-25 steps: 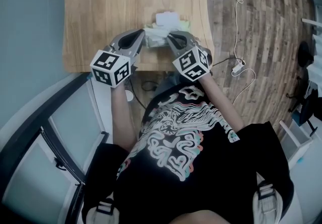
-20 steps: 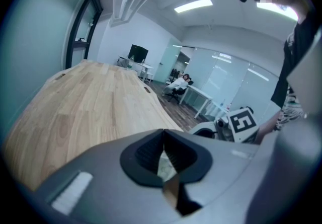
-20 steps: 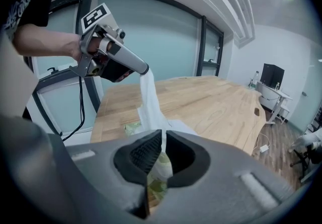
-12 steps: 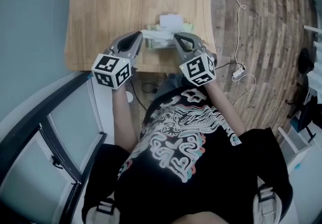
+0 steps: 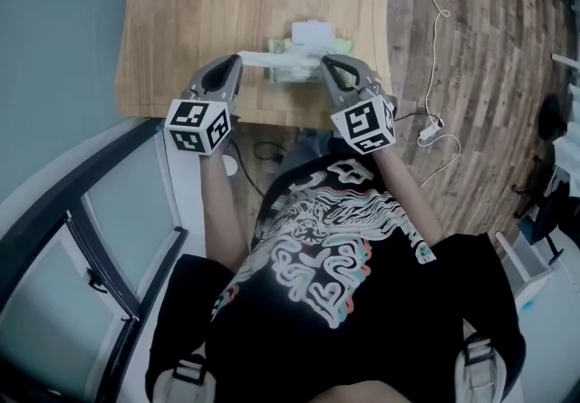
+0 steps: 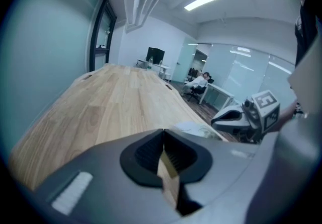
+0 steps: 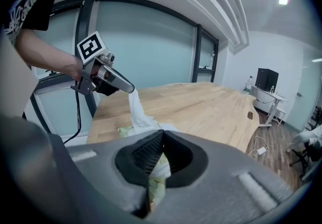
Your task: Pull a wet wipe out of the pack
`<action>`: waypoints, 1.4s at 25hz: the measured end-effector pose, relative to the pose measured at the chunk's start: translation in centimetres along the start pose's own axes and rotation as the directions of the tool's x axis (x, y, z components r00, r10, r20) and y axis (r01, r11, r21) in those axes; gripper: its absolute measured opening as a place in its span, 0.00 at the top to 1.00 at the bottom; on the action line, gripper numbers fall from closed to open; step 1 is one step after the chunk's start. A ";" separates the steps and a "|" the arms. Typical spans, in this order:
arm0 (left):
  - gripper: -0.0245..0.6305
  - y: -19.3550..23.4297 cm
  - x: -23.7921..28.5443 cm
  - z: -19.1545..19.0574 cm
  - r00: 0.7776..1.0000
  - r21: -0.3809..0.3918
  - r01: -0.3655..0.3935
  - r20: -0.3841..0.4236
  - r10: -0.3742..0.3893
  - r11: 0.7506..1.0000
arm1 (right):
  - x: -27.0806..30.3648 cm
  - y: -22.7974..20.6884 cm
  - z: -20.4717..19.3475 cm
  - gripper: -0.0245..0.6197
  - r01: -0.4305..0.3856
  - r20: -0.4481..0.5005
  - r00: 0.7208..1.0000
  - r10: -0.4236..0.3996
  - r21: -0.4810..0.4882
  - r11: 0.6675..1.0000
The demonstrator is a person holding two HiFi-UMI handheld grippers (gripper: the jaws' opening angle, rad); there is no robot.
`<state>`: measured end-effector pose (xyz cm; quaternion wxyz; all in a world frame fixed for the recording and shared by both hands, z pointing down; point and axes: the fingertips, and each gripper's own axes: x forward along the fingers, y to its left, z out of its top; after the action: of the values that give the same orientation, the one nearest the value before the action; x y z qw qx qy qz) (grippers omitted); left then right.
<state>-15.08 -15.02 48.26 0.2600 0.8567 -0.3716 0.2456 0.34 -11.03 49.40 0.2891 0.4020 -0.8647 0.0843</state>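
Wooden table, with a wet wipe partly drawn from its pack between two closed grippers.

At the left, the left gripper (image 5: 235,61) has its jaws pinched together on the free end of the wet wipe (image 5: 263,58). The wipe runs as a taut white band across to the pack (image 5: 294,71), which lies near the front edge of the table (image 5: 181,12). The right gripper (image 5: 324,62) has its jaws clamped on the pack's near right edge. The pull looks midway. The next move probably calls for drawing the wipe further away to the left until its tail clears the opening, with the pack held firm so it doesn't lift. A cable (image 5: 433,3) and a white adapter (image 5: 428,125) lie on the plank floor further right, well apart. Nothing on the table blocks the pull.
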 end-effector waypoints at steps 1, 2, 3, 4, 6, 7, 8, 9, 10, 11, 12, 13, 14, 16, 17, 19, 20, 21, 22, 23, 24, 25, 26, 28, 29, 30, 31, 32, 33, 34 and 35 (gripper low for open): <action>0.97 0.4 0.0 -0.5 1.000 -0.016 -0.016 0.005 0.017 1.000 | 0.0 0.0 0.0 0.96 0.000 0.002 1.000 0.000 0.000 1.000; 0.97 0.8 0.2 -1.1 1.000 -0.034 -0.027 0.008 0.028 0.999 | 0.1 0.0 -0.1 0.96 0.000 0.004 1.000 0.000 -0.001 1.000; 0.97 1.1 0.3 -1.9 0.999 -0.052 -0.033 0.006 0.033 0.998 | 0.1 0.1 -0.2 0.96 0.001 0.006 1.000 -0.001 -0.001 1.000; 0.97 1.2 0.5 -2.6 0.999 -0.063 -0.037 0.000 0.037 0.997 | 0.1 0.1 -0.2 0.96 0.003 0.007 1.000 -0.003 -0.002 1.000; 0.97 1.4 0.9 -3.7 0.999 -0.048 -0.052 -0.016 0.051 0.998 | 0.1 0.0 -0.2 0.96 0.009 0.006 1.000 -0.009 -0.008 1.000; 0.97 1.6 1.0 -4.1 0.998 -0.025 -0.065 -0.023 0.065 0.998 | 0.1 -0.1 -0.2 0.96 0.012 0.003 1.000 -0.012 -0.009 1.000; 0.97 1.8 1.1 -4.4 0.996 -0.002 -0.083 -0.027 0.083 0.997 | 0.1 -0.1 -0.2 0.96 0.014 0.000 1.000 -0.014 -0.009 1.000; 0.97 2.0 1.1 -4.6 0.994 0.014 -0.103 -0.025 0.103 0.995 | 0.1 -0.2 -0.2 0.96 0.013 -0.002 1.000 -0.013 -0.007 1.000; 0.97 2.3 1.0 -4.8 0.992 0.022 -0.123 -0.018 0.123 0.992 | 0.1 -0.2 -0.2 0.96 0.013 -0.003 1.000 -0.013 -0.007 1.000; 0.97 2.6 0.9 -4.9 0.990 0.023 -0.142 -0.007 0.142 0.990 | 0.2 -0.1 -0.1 0.96 0.011 0.000 1.000 -0.011 -0.006 1.000; 0.97 2.9 0.7 -5.0 0.987 0.025 -0.158 0.002 0.158 0.987 | 0.3 0.0 -0.1 0.96 0.008 0.006 1.000 -0.008 -0.003 1.000; 0.97 3.1 0.7 -5.1 0.985 0.030 -0.170 0.008 0.170 0.985 | 0.4 0.1 -0.1 0.96 0.006 0.013 1.000 -0.006 0.001 1.000; 0.97 3.2 0.7 -5.3 0.984 0.039 -0.179 0.008 0.179 0.983 | 0.4 0.2 -0.1 0.96 0.004 0.018 1.000 -0.004 0.002 1.000; 0.97 3.6 0.7 -5.9 0.979 0.050 -0.201 -0.005 0.202 0.978 | 0.3 0.3 -0.2 0.96 0.007 0.014 1.000 -0.007 -0.007 1.000; 0.97 3.9 0.6 -6.3 0.976 0.043 -0.216 -0.012 0.217 0.975 | 0.3 0.3 -0.3 0.96 0.009 0.010 1.000 -0.009 -0.011 1.000; 0.97 4.6 0.3 -7.0 0.973 0.002 -0.231 -0.017 0.231 0.973 | 0.2 0.3 -0.4 0.96 0.013 0.007 1.000 -0.013 -0.012 1.000; 0.97 4.7 0.3 -7.3 0.974 -0.016 -0.224 -0.019 0.224 0.974 | 0.1 0.3 -0.4 0.96 0.016 0.010 1.000 -0.016 -0.011 1.000; 0.97 4.6 0.5 -7.5 0.978 -0.020 -0.210 -0.021 0.209 0.978 | 0.0 0.2 -0.3 0.96 0.020 0.011 1.000 -0.019 -0.011 1.000; 0.97 4.3 0.9 -7.6 0.982 -0.013 -0.189 -0.025 0.189 0.982 | 0.0 0.1 -0.3 0.96 0.025 0.012 1.000 -0.025 -0.013 1.000; 0.94 3.9 1.3 -7.7 0.985 -0.007 -0.168 -0.028 0.168 0.986 | -0.2 -0.1 -0.2 0.96 0.032 0.010 0.999 -0.032 -0.017 0.999; 0.82 3.5 1.6 -7.8 0.988 -0.010 -0.154 -0.027 0.153 0.988 | -0.3 -0.3 -0.1 0.96 0.041 0.009 0.999 -0.040 -0.020 0.999; 0.69 3.4 1.8 -7.7 0.988 -0.018 -0.152 -0.021 0.151 0.988 | -0.5 -0.5 -0.1 0.96 0.049 0.009 0.999 -0.049 -0.021 0.999; 0.65 3.3 1.9 -7.5 0.987 -0.025 -0.161 -0.010 0.161 0.987 | -0.6 -0.7 0.0 0.96 0.058 0.010 0.998 -0.058 -0.020 0.998; 0.62 3.2 1.8 -7.1 0.983 -0.022 -0.180 0.014 0.181 0.983 | -0.9 -0.9 0.3 0.96 0.073 0.030 0.997 -0.072 -0.010 0.997; 0.63 3.1 1.9 -6.9 0.983 -0.013 -0.180 0.023 0.180 0.984 | -1.0 -1.0 0.5 0.96 0.078 0.048 0.996 -0.078 0.001 0.997; 0.63 2.8 2.0 -6.6 0.984 0.000 -0.174 0.030 0.174 0.985 | -1.2 -1.2 0.7 0.96 0.084 0.063 0.994 -0.085 0.013 0.996; 0.63 2.5 2.1 -6.3 0.985 0.017 -0.168 0.038 0.167 0.986 | -1.4 -1.3 0.8 0.96 0.091 0.073 0.993 -0.093 0.024 0.996; 0.63 2.1 2.1 -6.0 0.986 0.035 -0.163 0.051 0.161 0.986 | -1.6 -1.3 1.0 0.96 0.098 0.079 0.992 -0.101 0.033 0.995; 0.67 1.7 1.9 -5.5 0.985 0.052 -0.161 0.073 0.157 0.986 | -1.8 -1.4 1.1 0.96 0.106 0.083 0.991 -0.109 0.040 0.994; 0.70 1.4 1.6 -4.9 0.982 0.064 -0.162 0.103 0.155 0.985 | -2.1 -1.4 1.3 0.96 0.114 0.090 0.989 -0.117 0.046 0.992; 0.70 1.1 1.3 -4.3 0.979 0.067 -0.165 0.134 0.155 0.984 | -2.4 -1.4 1.5 0.96 0.119 0.101 0.987 -0.124 0.054 0.991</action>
<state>-16.14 -13.64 52.60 0.1813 0.8476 -0.4453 0.2244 1.95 -10.99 46.73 0.2383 0.4648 -0.8502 0.0660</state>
